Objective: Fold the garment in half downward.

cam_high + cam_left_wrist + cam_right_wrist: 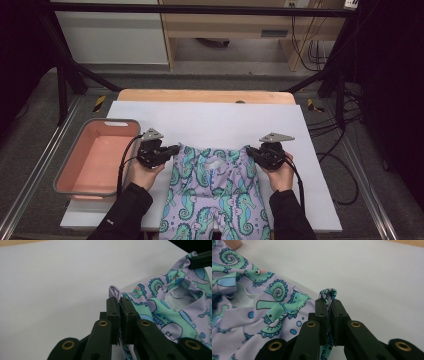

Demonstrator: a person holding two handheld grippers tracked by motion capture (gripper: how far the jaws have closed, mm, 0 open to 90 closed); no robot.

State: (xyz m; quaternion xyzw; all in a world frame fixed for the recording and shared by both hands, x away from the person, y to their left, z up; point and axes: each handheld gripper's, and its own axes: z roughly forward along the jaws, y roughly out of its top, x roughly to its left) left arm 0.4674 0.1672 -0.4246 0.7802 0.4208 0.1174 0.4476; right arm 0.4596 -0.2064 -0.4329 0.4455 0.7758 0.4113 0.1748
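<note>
A: Left claw point(119, 305) clamping shut on a waistband corner of the lilac stretch-fabric shorts with teal seahorse print point(215, 192). Right claw point(329, 305) pinching the opposite corner likewise.

B: Lying flat on the white-covered table point(210, 117), waistband facing away, legs trailing toward the near edge?

A: Yes. Probably holding both corners ahead of a fold. Next calling for lifting together, keeping the band taut and level.

B: And beside the left hand point(145, 172)?

A: Sitting there, a grey-rimmed pink plastic tub point(90, 186), holding nothing.
</note>
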